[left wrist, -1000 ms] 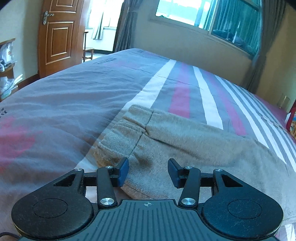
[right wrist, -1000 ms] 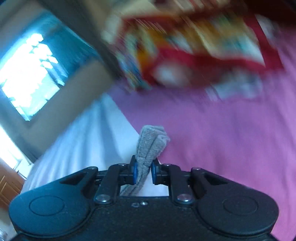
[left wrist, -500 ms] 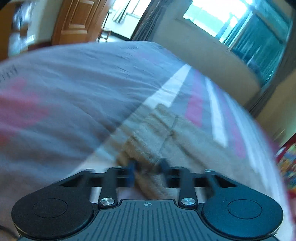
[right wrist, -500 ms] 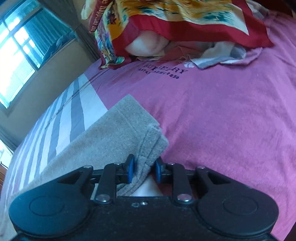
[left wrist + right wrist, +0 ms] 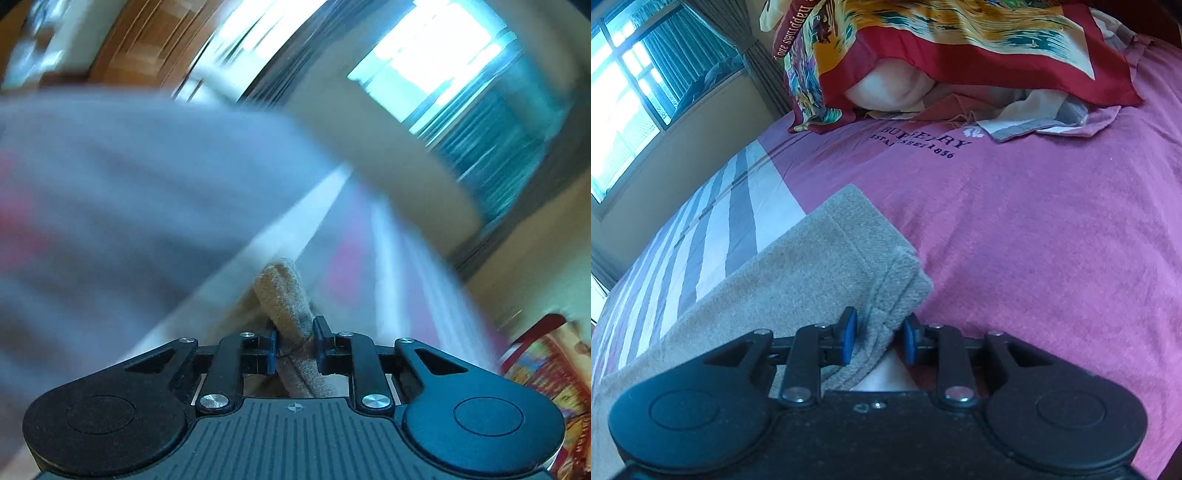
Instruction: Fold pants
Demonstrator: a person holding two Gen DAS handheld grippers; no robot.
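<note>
Left claw (image 5: 294,345) clenching waistband of grey pants (image 5: 282,291); right claw (image 5: 875,341) gripping leg hem (image 5: 886,295) on bed (image 5: 1034,229). Risk: thin bite slipping during lift, layers skewing.

A bed cover (image 5: 1052,229) fills the near ground, pink on the right with dark printed lettering (image 5: 919,142) and striped white and grey (image 5: 738,206) on the left. At its far end lies a pillow (image 5: 953,48) in a red-bordered, yellow patterned case, with a crumpled light cloth (image 5: 1034,114) just beside it on the right. Far left, a window (image 5: 624,103) with a grey curtain (image 5: 757,59) sits in a beige wall; the left wrist view, heavily blurred, also shows a brown wooden door (image 5: 147,40).
</note>
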